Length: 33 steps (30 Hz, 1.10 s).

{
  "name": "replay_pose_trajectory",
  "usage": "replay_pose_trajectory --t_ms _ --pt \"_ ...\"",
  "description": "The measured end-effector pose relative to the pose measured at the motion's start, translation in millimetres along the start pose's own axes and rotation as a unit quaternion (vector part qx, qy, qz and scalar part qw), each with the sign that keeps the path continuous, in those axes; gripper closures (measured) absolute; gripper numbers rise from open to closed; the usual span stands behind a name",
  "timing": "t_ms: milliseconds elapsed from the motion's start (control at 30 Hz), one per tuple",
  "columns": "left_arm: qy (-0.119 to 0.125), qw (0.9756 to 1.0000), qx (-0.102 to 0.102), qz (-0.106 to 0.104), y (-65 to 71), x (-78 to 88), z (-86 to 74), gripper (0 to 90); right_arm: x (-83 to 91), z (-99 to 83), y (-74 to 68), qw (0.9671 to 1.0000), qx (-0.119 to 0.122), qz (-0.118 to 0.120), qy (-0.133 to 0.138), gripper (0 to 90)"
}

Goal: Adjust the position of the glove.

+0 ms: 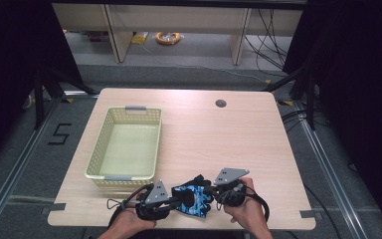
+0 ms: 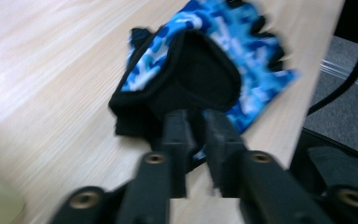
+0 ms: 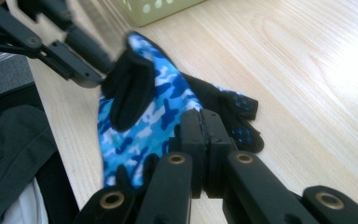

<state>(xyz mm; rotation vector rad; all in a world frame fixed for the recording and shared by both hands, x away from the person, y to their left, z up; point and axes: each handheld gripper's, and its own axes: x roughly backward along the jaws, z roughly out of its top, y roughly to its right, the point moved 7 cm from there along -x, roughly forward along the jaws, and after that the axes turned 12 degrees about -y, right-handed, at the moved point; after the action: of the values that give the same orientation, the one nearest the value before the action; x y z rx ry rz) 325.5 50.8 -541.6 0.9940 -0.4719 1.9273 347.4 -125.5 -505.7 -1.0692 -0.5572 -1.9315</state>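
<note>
I held a blue camo glove (image 1: 194, 198) at the near edge of the table (image 1: 238, 139), one gripper on each side. My left gripper (image 1: 171, 201) pinched its black cuff, with the jaws nearly together on the cloth. My right gripper (image 1: 214, 191) had its jaws squeezed tight on the finger end (the fingers were black with blue dots). Farther back stood a yellow basket (image 1: 126, 144) with nothing in it. I guessed the glove belonged there, so that part was not done yet.
</note>
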Motion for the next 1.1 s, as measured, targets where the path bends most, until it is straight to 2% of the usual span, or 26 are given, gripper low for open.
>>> replay_pose_trajectory --t_ms 67,100,133,200,233,267,300,333,400,433,467,500,533,567,600,633,667,767,800,833,867,900,933,967,1000,1100 --pt "0.001 0.9999 0.013 0.0 -3.0 -2.9 -2.1 66.9 -1.0 0.3 0.5 1.0 -0.007 0.003 -0.002 90.0" --pt "-0.009 0.9999 0.008 0.003 -4.8 -3.8 -4.2 66.0 -2.1 0.4 2.1 1.0 -0.003 0.002 -0.001 90.0" --pt "-0.01 0.9998 0.019 -0.002 -4.0 -5.1 -4.5 63.7 -3.1 -0.1 2.5 1.0 -0.005 0.006 -0.002 90.0" --pt "-0.008 0.9998 0.017 -0.009 -2.0 -6.5 -2.3 57.7 -6.0 0.4 4.7 0.9999 -0.001 0.011 0.004 90.0" --pt "-0.019 0.9997 0.017 -0.004 -3.3 -7.0 -3.1 55.2 -6.8 0.0 4.9 0.9998 -0.001 0.019 0.002 90.0" --pt "-0.016 0.9994 0.031 -0.01 -2.2 -8.8 -1.7 51.3 -7.2 -0.7 5.5 0.9998 -0.011 0.015 0.001 90.0" --pt "-0.01 0.9984 0.054 -0.016 -1.1 -11.8 -0.2 47.7 -8.0 -0.6 6.7 0.9998 -0.011 0.013 0.003 90.0" --pt "-0.01 0.9985 0.049 -0.025 -1.3 -12.6 0.8 46.6 -8.5 -1.1 6.8 0.9997 -0.014 0.018 0.001 90.0" --pt "-0.009 0.9977 0.059 -0.031 0.9 -15.5 2.4 47.8 -10.3 -0.9 7.3 0.9997 -0.012 0.022 0.001 89.9" --pt "-0.008 0.998 0.056 -0.029 1.0 -16.6 3.6 49.6 -10.9 -1.2 6.8 0.9995 -0.021 0.023 0.001 90.0" --pt "-0.016 0.9985 0.047 -0.025 -0.5 -16.2 3.1 51.4 -12.2 -0.5 6.8 0.9996 -0.016 0.024 0.005 89.9" --pt "-0.005 0.9983 0.052 -0.025 0.3 -17.7 5.1 56.5 -13.4 -0.7 6.4 0.9996 -0.014 0.025 0.002 89.9" --pt "-0.01 0.9985 0.048 -0.023 -1.4 -17.1 4.4 63.0 -14.5 -1.0 6.3 0.9996 -0.015 0.024 -0.001 90.0" --pt "-0.001 0.9973 0.069 -0.025 -0.6 -18.6 5.5 66.1 -17.5 -0.6 5.4 0.9995 -0.022 0.023 0.006 90.0" --pt "-0.001 0.9979 0.06 -0.025 -1.3 -17.4 6.0 71.3 -18.8 -0.7 5.8 0.9995 -0.015 0.027 0.005 90.0" --pt "0.006 0.9972 0.068 -0.031 0.1 -16.5 7.3 75.0 -18.5 -2.0 6.2 0.9994 -0.014 0.032 -0.004 90.0" --pt "0.005 0.9972 0.066 -0.034 0.5 -13.7 7.9 81.7 -19.3 -1.0 6.0 0.9992 -0.022 0.031 0.006 90.0" --pt "0.02 0.9942 0.086 -0.061 7.2 -4.5 12.3 84.7 -15.1 -0.8 5.6 0.9986 -0.03 0.043 0.001 90.0" --pt "0.022 0.9941 0.083 -0.066 8.3 -1.0 13.4 84.8 -13.8 1.8 6.1 0.9987 -0.031 0.038 0.014 90.0" --pt "0.032 0.9929 0.085 -0.076 10.0 2.3 15.3 84.9 -9.4 2.4 5.7 0.9984 -0.032 0.045 0.008 90.0" --pt "0.036 0.9911 0.096 -0.084 12.4 5.5 17.0 84.9 -5.5 4.5 6.7 0.9986 -0.031 0.042 0.011 90.0" --pt "0.038 0.9903 0.096 -0.093 13.7 8.6 18.2 84.9 -2.6 7.5 8.3 0.9988 -0.026 0.037 0.019 90.0" --pt "0.044 0.9889 0.106 -0.094 15.2 10.2 20.3 84.8 1.1 10.3 10.6 0.999 -0.02 0.034 0.021 90.0" --pt "0.048 0.9863 0.111 -0.112 17.5 11.3 22.1 84.8 4.7 13.1 13.8 0.9993 -0.018 0.025 0.021 90.0" --pt "0.057 0.985 0.118 -0.112 18.5 10.6 24.3 84.8 7.5 15.8 16.1 0.9994 -0.019 0.024 0.018 90.0" --pt "0.055 0.9804 0.138 -0.13 19.5 7.4 25.9 84.7 7.6 25.2 24.2 0.9996 -0.011 0.024 0.012 90.0"
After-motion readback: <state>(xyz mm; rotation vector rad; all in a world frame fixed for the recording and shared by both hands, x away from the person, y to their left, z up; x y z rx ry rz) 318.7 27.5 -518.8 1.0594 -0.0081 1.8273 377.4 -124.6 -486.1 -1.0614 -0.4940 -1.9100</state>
